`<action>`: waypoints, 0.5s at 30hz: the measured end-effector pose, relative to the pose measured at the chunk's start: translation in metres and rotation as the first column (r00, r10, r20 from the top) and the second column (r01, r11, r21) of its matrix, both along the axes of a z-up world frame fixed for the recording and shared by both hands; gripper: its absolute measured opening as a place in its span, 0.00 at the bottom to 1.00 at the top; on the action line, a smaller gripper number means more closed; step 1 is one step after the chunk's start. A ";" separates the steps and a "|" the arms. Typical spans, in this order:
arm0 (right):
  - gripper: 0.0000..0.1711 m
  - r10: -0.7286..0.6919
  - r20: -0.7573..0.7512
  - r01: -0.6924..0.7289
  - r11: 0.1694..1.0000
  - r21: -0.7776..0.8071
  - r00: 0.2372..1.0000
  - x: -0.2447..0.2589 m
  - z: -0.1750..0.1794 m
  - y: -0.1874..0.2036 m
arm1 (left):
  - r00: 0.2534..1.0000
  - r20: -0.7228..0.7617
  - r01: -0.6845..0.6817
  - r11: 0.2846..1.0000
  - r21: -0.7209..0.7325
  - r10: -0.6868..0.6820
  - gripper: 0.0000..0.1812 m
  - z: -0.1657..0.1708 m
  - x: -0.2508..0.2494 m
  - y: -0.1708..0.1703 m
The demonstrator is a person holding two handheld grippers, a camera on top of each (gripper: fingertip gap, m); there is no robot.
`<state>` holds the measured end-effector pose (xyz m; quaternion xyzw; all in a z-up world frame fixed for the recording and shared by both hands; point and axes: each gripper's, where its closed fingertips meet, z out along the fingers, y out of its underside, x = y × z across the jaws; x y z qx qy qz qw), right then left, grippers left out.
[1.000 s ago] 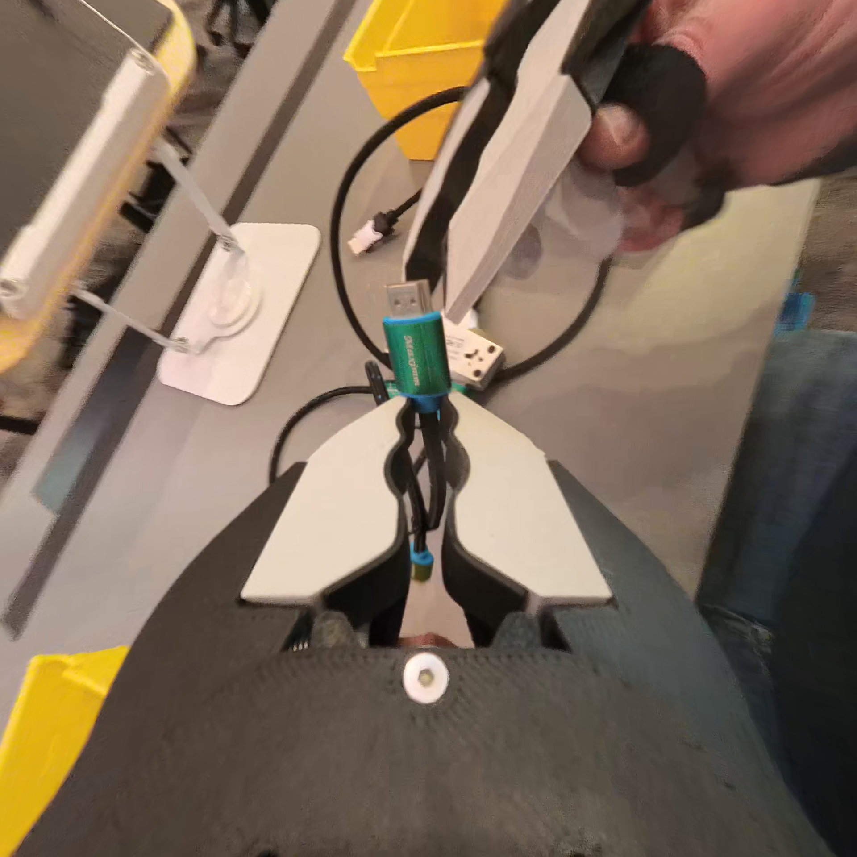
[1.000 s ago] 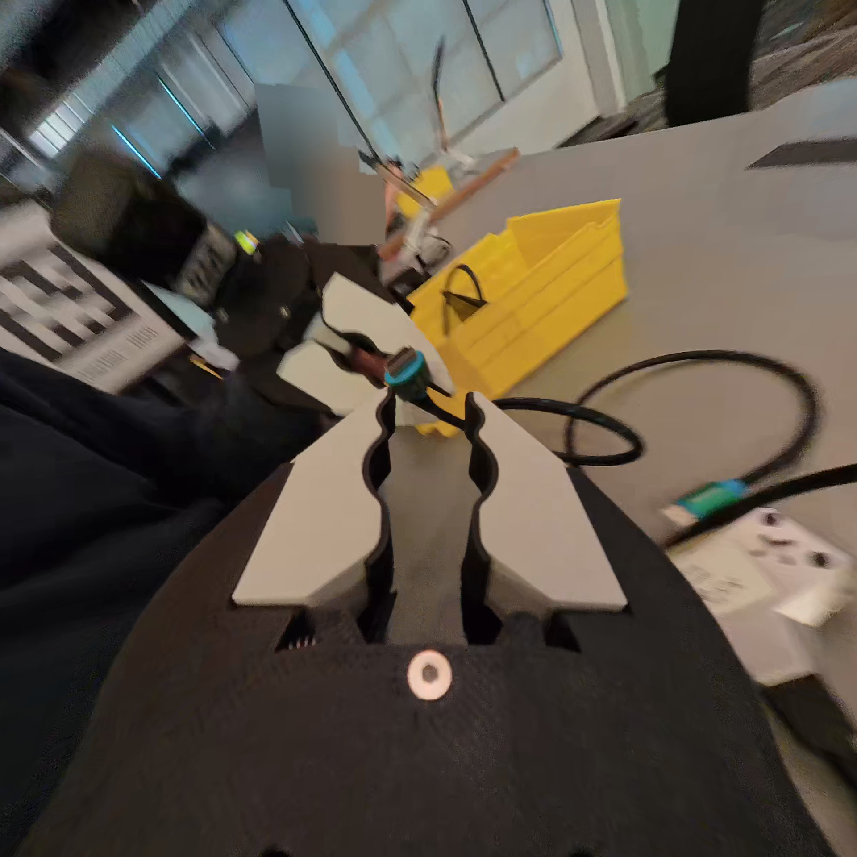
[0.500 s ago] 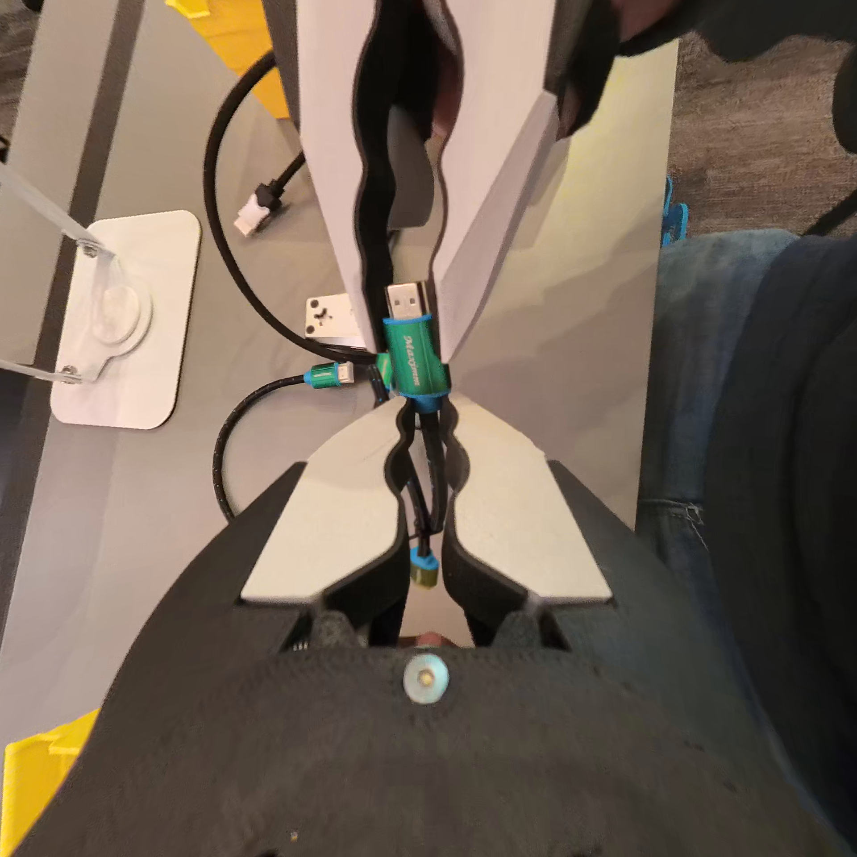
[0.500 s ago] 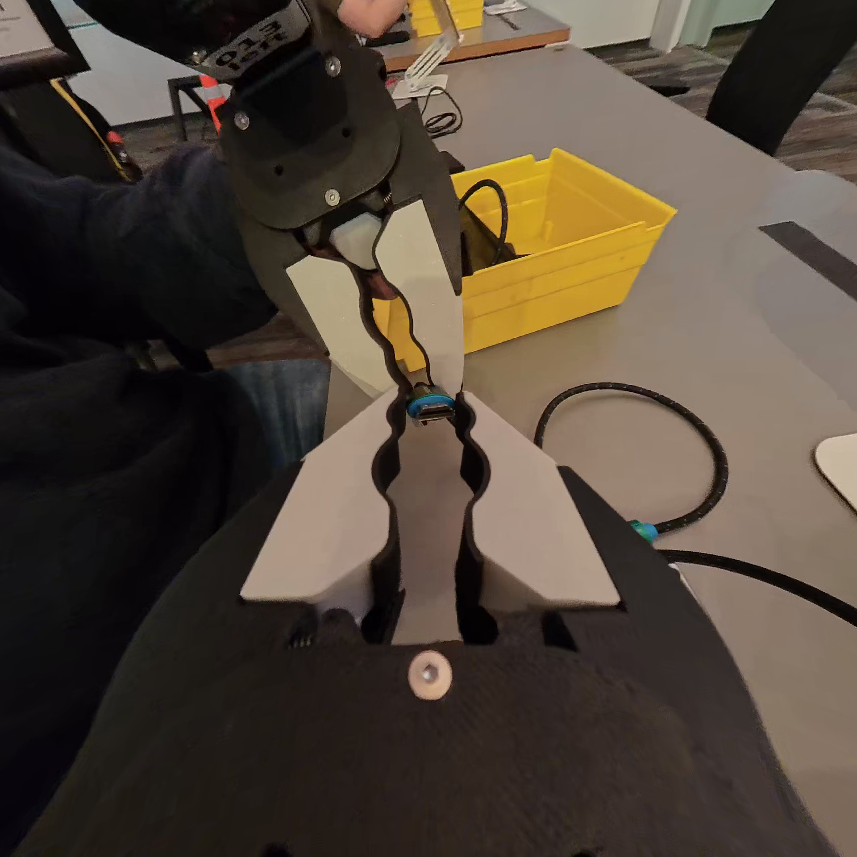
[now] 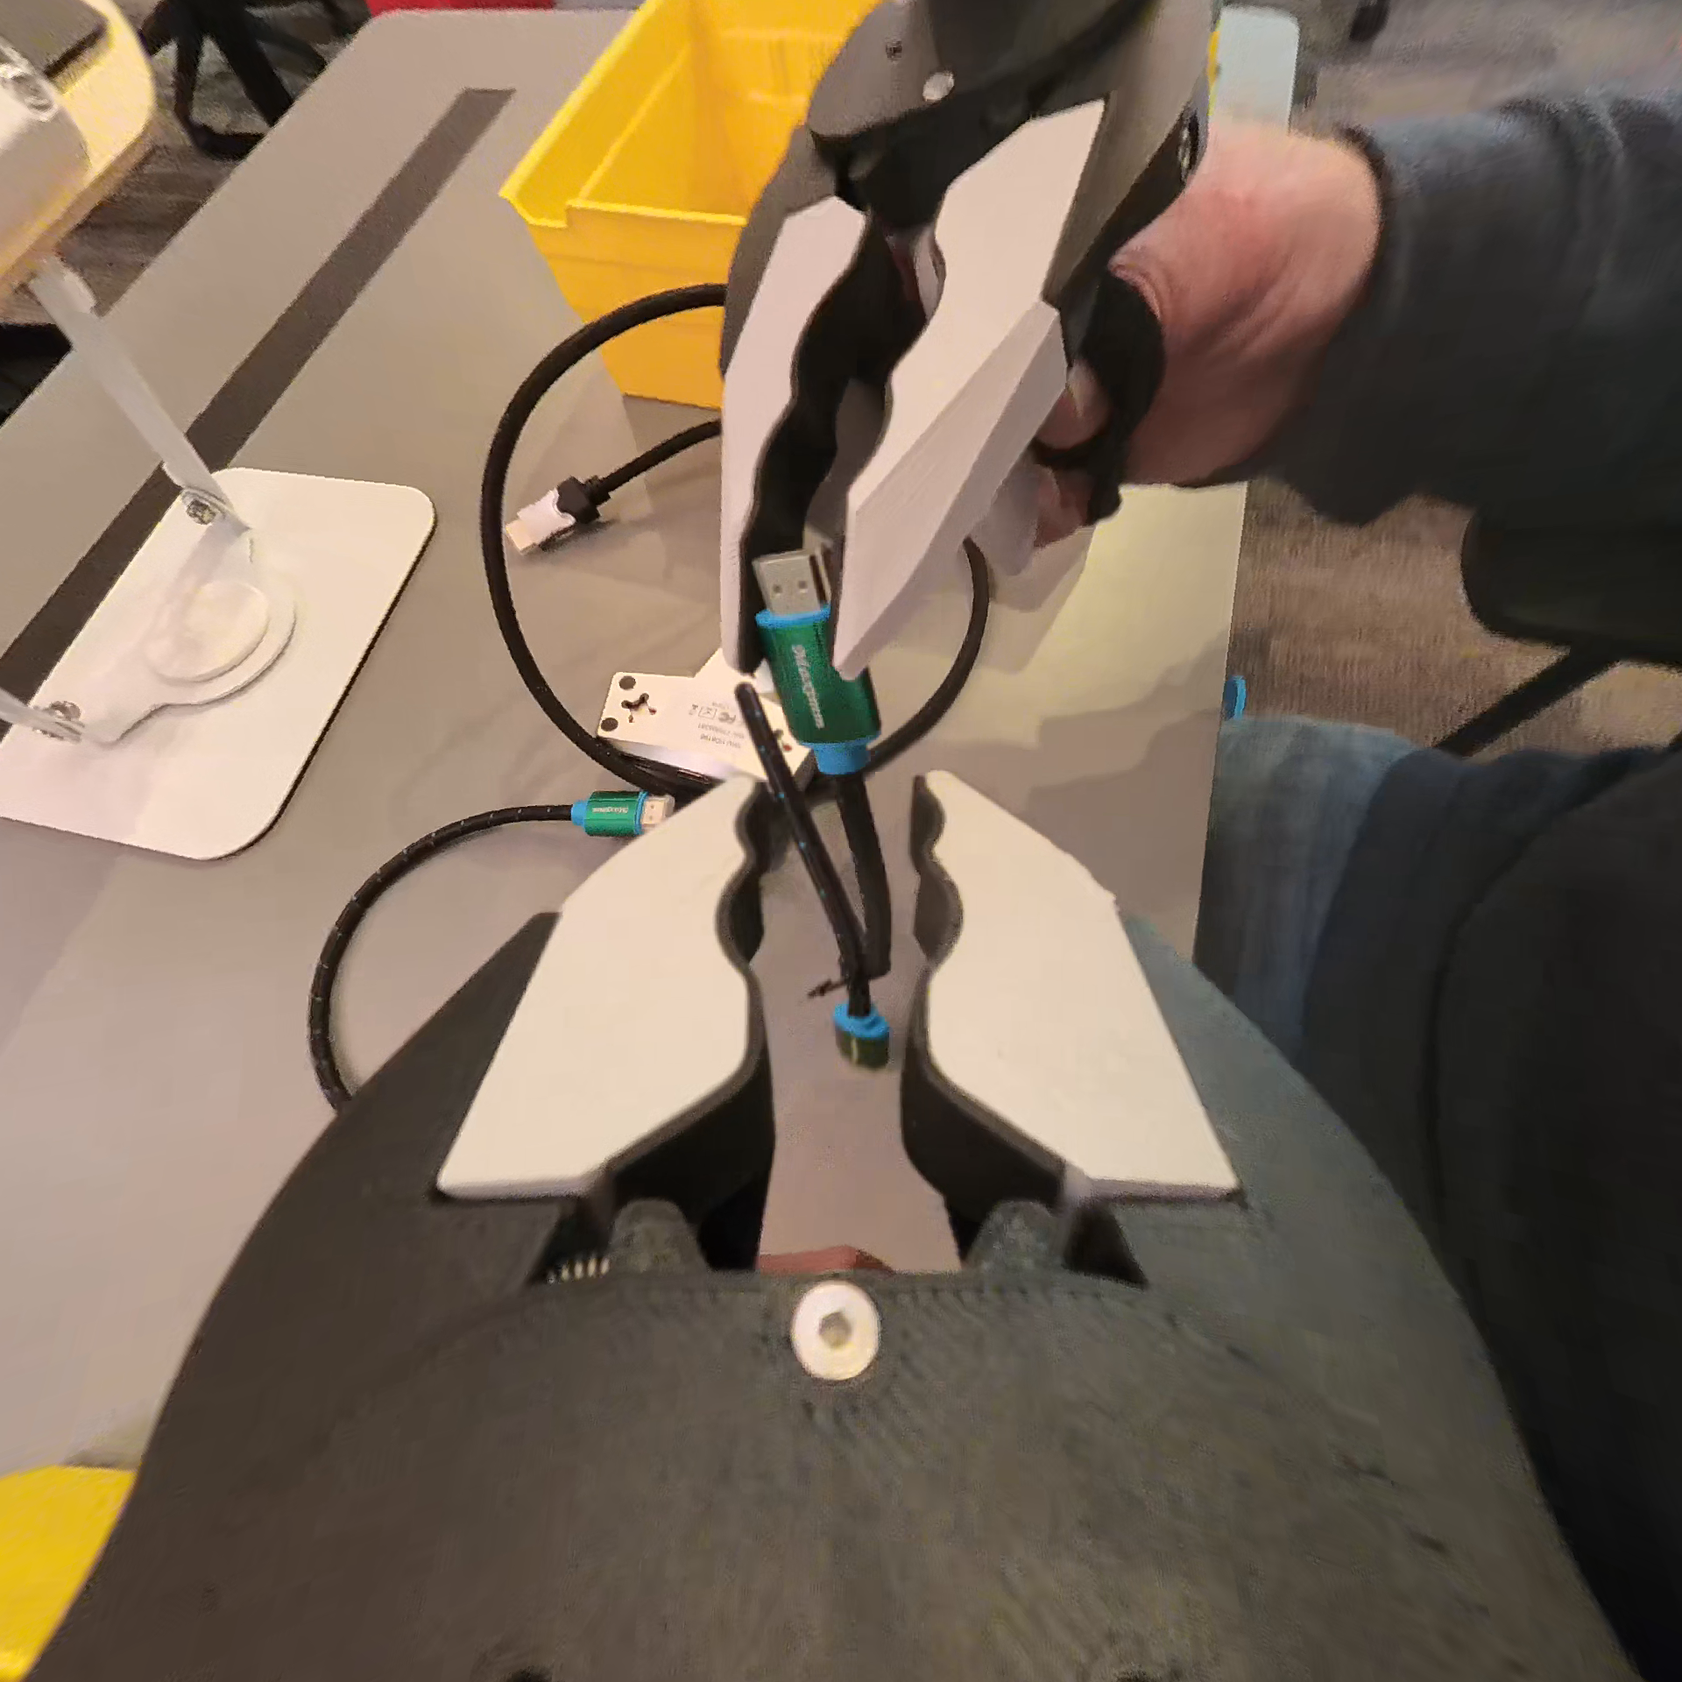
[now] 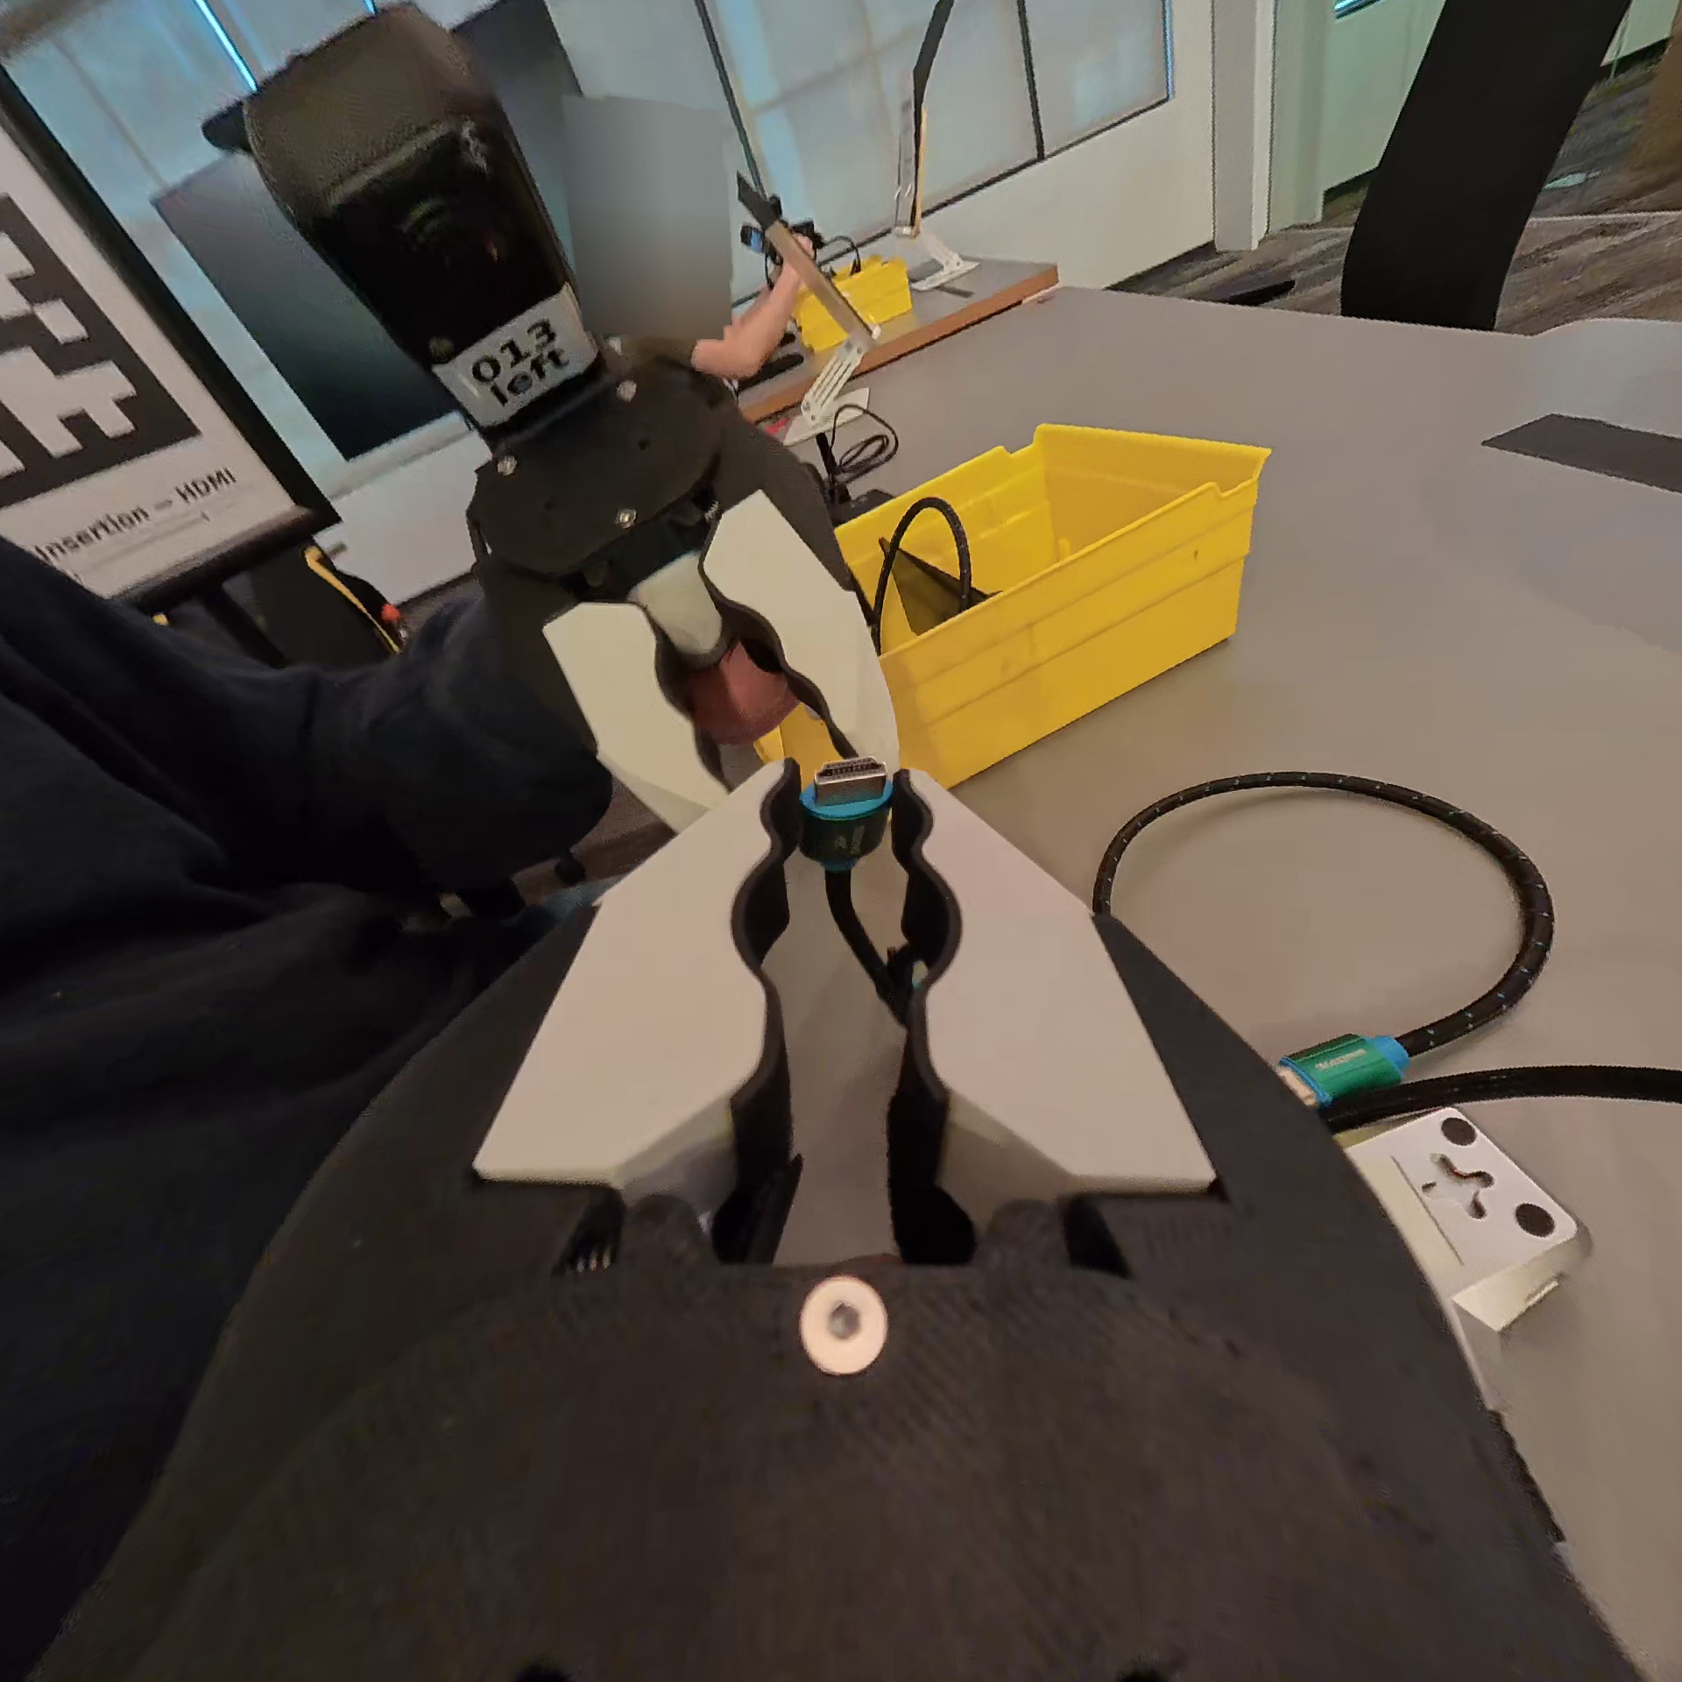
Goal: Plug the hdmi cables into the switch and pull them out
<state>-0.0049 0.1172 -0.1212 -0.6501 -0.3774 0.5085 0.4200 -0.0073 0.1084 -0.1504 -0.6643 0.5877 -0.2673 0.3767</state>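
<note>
A yellow bin (image 6: pixel 1074 582) sits on the grey table (image 6: pixel 1365 728) ahead of us, with a loop of black cable (image 6: pixel 928 555) and a dark flat item in it; we cannot tell what that item is. A second yellow bin (image 5: pixel 692 182) shows in the left wrist view, and its inside looks bare from here. Our right hand-held gripper (image 6: pixel 842 801) has its fingers closed on a green HDMI plug (image 6: pixel 842 819), metal end pointing forward, black cord trailing back between the fingers. Our left hand-held gripper (image 5: pixel 833 792) stands parted, gripping nothing; the plug's cord (image 5: pixel 860 874) and a second thin cable hang in the gap, with a small blue-collared connector (image 5: pixel 860 1038) dangling low between the fingers. In the left view we see the same plug (image 5: pixel 815 664) pinched at the tips of the right one, above the table. Under it lies the white switch (image 5: pixel 692 728), flat on the table, with a thick black cable (image 5: pixel 510 564) curling around it. Another green plug (image 5: pixel 619 815) lies free on the table just beside the switch, and a white-tipped connector (image 5: pixel 546 519) rests farther back. A white stand base (image 5: pixel 227 655) sits off to our left.
</note>
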 end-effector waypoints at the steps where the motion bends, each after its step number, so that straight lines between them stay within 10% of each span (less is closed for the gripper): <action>1: 0.10 -0.007 -0.006 0.007 1.000 -0.008 1.000 0.000 0.000 0.002 | 1.000 0.014 -0.027 0.999 -0.018 0.027 0.20 0.000 -0.001 0.000; 15: 0.10 -0.048 -0.013 0.047 0.999 -0.017 0.999 -0.012 0.007 0.003 | 0.875 0.418 -0.018 0.881 -0.473 0.243 0.32 -0.011 0.045 -0.047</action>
